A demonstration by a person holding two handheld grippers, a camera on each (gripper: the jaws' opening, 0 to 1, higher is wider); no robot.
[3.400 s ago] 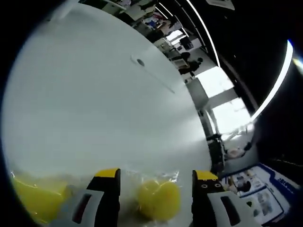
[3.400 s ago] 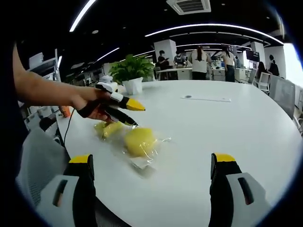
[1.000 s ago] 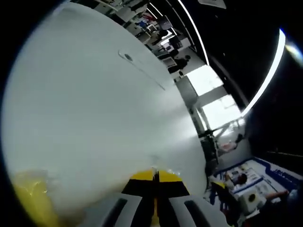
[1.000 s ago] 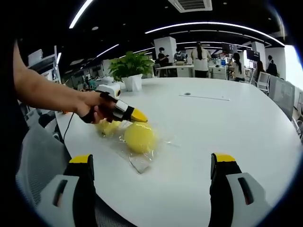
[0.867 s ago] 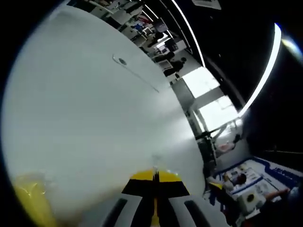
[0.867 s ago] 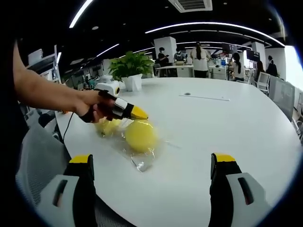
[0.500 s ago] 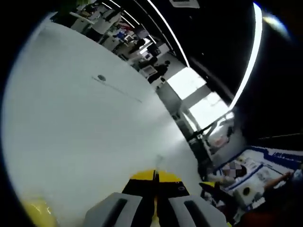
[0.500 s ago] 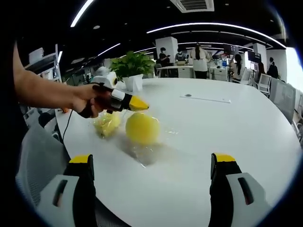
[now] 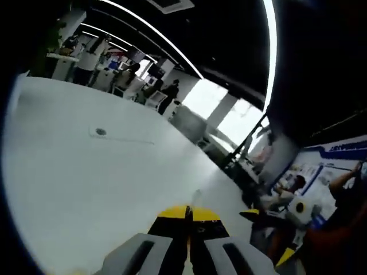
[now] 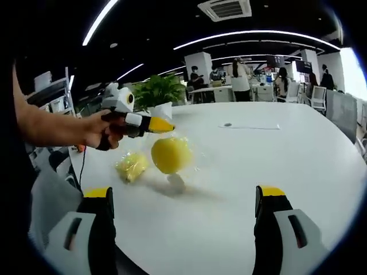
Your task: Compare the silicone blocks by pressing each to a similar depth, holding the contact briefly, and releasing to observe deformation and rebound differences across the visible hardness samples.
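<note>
Left gripper [image 10: 162, 126] pinched shut on clear bag, apparently, lifting round yellow block [image 10: 170, 154]; right gripper [image 10: 183, 197] wide open

Bagged ball [image 10: 170, 154] hangs above the table [image 10: 275, 160], smaller bagged block [image 10: 132, 166] lying on it to its left

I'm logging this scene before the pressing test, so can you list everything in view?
Bagged yellow ball: one, yellow, in clear plastic, hanging off the table from the left tongs.
Second yellow bagged piece: one, yellow, lying on the table beside the ball.
Table: one, white, round.
Grommet strip: one, white, far side of the tabletop.
Potted plant: one, green in a white pot, at the table's far edge.
People: several, standing by desks in the background.
Hand: one, gripping the left tongs.
Left tongs: yellow tips, shut on the bag's plastic.
Right tongs: yellow tips, jaws wide apart.
</note>
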